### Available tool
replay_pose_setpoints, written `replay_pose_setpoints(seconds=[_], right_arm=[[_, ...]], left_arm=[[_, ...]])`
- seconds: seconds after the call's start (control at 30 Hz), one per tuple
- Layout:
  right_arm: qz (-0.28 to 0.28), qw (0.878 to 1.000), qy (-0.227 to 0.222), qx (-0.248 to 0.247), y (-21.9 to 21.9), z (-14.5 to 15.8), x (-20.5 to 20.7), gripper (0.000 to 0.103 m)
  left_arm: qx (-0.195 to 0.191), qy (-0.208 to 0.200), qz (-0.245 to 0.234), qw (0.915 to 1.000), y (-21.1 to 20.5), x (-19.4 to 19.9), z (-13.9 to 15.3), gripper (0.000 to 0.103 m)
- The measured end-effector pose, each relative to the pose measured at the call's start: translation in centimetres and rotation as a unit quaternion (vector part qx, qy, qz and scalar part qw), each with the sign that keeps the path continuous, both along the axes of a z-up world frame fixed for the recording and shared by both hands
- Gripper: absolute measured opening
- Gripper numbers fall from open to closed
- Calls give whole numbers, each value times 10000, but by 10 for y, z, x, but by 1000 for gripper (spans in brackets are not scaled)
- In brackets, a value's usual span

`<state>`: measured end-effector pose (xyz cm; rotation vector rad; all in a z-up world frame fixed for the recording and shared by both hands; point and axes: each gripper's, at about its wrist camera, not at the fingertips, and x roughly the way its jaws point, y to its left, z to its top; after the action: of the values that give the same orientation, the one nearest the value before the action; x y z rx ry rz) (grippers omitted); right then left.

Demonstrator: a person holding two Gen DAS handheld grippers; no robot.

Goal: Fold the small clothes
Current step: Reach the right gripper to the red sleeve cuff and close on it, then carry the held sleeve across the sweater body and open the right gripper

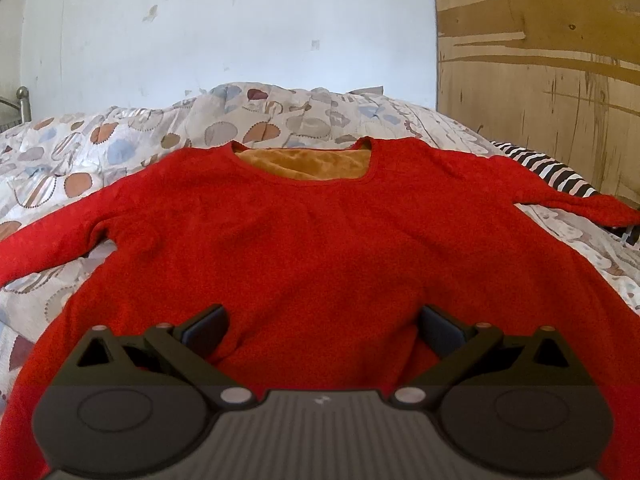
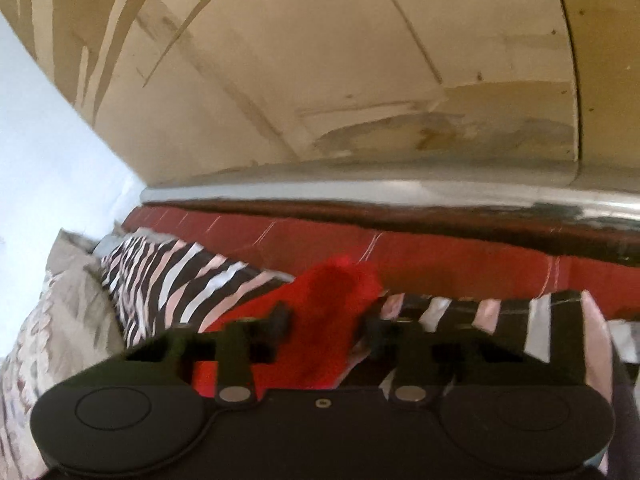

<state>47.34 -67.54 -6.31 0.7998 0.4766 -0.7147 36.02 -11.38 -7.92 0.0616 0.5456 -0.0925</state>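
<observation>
- Left gripper [image 1: 322, 326]: low centre of its frame, tilted downward, jaws spread wide, nothing between the pads.
- Right gripper [image 2: 326, 322]: low centre of its frame, blurred; jaws partly closed, red sleeve [image 2: 320, 320] lying between them.

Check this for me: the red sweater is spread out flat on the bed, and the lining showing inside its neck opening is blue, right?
Not quite. The red sweater is spread flat on the bed, but the lining inside its neck opening is golden orange, not blue. The left wrist view shows it.
</observation>
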Motion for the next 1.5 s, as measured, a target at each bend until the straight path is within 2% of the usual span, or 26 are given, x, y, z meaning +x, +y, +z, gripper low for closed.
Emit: replay_pose_setpoints(seconds=[0.03,0.2,0.33,0.47,0.6,0.77,0.93,1.0,1.07,1.2,1.37,1.4,1.47,1.5], right_arm=[[-18,10000,-21,-57,1,3,-2,8],[129,9979,-398,-494,12,33,-8,6],[576,9918,-588,-979,38,71,-3,6],[1236,9762,-852,-1563,82,117,7,6],[1977,9525,-1164,-2000,140,155,16,6],[3114,9072,-1553,-2365,232,185,23,6],[4322,8494,-1708,-2503,333,183,20,6],[4718,8274,-1614,-2584,370,171,18,6],[5167,8000,-1424,-2697,411,151,11,6],[5947,7463,-811,-2877,476,97,-3,6],[6474,6861,-309,-3305,512,51,-40,8],[6560,6772,-292,-3320,511,47,-48,12],[6626,6724,-299,-3286,503,45,-58,26],[6664,6713,-333,-3227,498,47,-62,41]], left_arm=[[2,-1,1,10000,0,0,0,103],[-52,19,-8,10000,2,2,1,103],[-167,243,-63,9995,7,7,13,103],[-280,474,-35,9985,16,11,36,103],[-566,364,46,9977,33,8,65,103],[-838,81,381,9957,69,2,96,103],[-1012,-95,838,9913,108,-1,111,103],[-1103,-127,993,9888,120,-3,112,103],[-1141,-124,1106,9872,131,-3,113,103],[-1053,-124,1258,9864,145,-5,110,103],[-765,-239,1369,9873,144,-3,104,103],[-747,-237,1380,9873,142,-3,102,103],[-751,-200,1374,9875,140,4,98,103],[-763,-180,1364,9875,138,6,96,103]])
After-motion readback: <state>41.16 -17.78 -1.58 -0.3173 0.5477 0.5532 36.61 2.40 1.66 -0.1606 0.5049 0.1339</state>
